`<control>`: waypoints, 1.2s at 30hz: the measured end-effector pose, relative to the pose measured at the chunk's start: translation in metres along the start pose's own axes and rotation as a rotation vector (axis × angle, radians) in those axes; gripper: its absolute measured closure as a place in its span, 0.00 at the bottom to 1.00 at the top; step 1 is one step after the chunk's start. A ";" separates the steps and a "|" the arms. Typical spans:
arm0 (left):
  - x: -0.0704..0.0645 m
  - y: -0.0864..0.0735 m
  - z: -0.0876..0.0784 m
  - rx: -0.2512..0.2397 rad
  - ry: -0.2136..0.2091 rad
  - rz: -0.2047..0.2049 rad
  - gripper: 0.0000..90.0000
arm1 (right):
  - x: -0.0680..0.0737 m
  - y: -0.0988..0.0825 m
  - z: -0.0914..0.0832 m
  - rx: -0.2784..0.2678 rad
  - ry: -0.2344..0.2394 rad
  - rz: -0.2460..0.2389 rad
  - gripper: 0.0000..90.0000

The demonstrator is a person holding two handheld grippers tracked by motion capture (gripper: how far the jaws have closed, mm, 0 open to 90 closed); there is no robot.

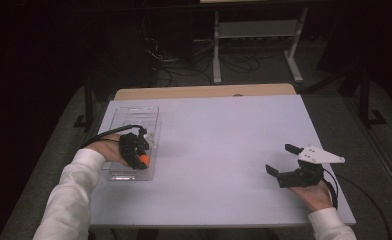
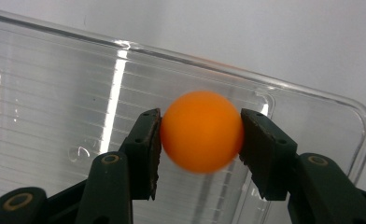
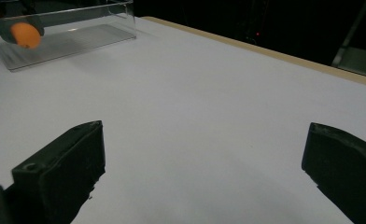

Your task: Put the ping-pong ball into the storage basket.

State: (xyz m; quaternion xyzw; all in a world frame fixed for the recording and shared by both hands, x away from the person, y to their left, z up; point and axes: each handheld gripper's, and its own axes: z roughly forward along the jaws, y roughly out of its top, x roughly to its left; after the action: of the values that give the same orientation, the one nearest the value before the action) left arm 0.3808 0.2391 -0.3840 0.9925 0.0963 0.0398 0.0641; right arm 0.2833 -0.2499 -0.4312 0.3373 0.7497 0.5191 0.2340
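The left gripper (image 1: 140,159) pinches an orange ball (image 2: 201,132), one black pad pressed against each side of it, as the left gripper view shows plainly. In the high view the orange ball (image 1: 144,160) sits at the tip of that gripper, over the near end of a clear plastic tray (image 1: 134,116) that lies along the left side of the white tabletop (image 1: 219,145). Whether the ball rests on the tray's ribbed floor (image 2: 45,116) or hangs just above it cannot be told. The person's left hand and white sleeve (image 1: 76,185) reach in from the lower left. Well apart, near the right edge of the tabletop, the right gripper (image 1: 282,159) has its jaws spread wide with nothing between them, over bare white surface. From the right gripper view, the ball (image 3: 25,35) and the tray (image 3: 78,32) appear far off at the upper left.
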 end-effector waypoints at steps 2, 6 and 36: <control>0.000 0.000 0.000 -0.001 0.000 0.000 0.54 | 0.000 0.000 0.000 -0.001 0.000 -0.001 0.00; 0.000 -0.001 -0.001 0.005 0.002 0.002 0.53 | 0.000 0.000 0.000 -0.001 -0.001 -0.001 0.00; 0.003 -0.014 -0.035 -0.111 0.037 -0.123 0.25 | 0.002 0.000 0.000 -0.002 0.002 -0.002 0.00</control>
State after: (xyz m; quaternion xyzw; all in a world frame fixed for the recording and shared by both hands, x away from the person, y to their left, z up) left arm 0.3781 0.2578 -0.3513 0.9787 0.1558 0.0593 0.1195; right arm 0.2823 -0.2485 -0.4308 0.3358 0.7497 0.5200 0.2340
